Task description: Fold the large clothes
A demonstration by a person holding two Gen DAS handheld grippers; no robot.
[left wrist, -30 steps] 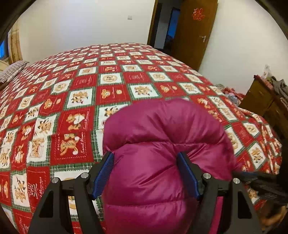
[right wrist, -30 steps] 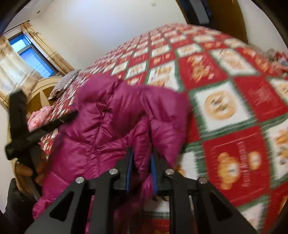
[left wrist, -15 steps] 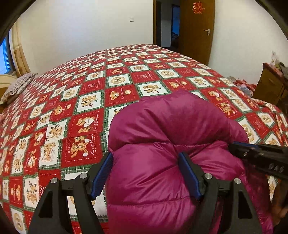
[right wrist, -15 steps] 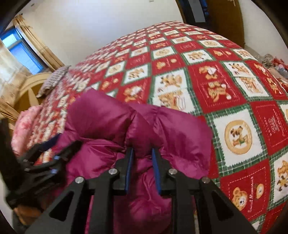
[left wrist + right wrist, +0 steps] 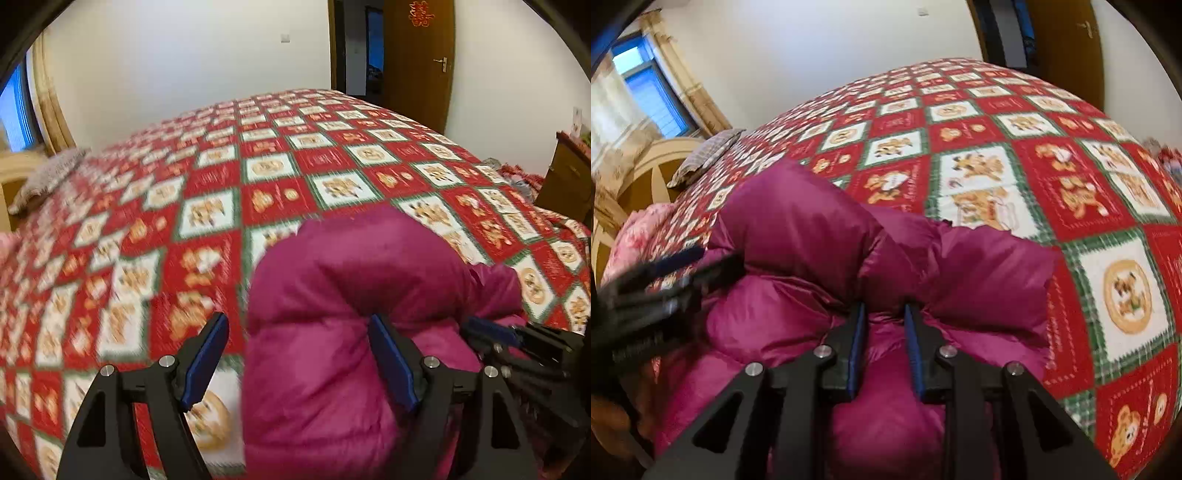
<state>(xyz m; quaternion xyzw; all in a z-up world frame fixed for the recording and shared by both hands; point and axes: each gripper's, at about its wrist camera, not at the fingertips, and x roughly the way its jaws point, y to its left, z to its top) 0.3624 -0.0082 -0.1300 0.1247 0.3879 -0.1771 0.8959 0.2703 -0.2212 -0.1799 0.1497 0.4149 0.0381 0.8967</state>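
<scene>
1. Puffer jacket (image 5: 343, 332) — one magenta down garment — lies bunched at the near edge of the bed (image 5: 258, 173), on its red teddy-bear quilt.
2. Left gripper (image 5: 299, 354) has just been widening its jaws; the left pad stands clear of the jacket, the right pad seems to touch it, though blur makes that uncertain.
3. Right gripper (image 5: 884, 343), jaws just eased a little, still pinches a narrow fold of jacket.
4. Step in hand, I judge: releasing after a fold laid over.
5. Next calls for both grippers to let go and flatten the bundle.
6. Count: one jacket, two grippers, one pillow (image 5: 705, 155).
</scene>
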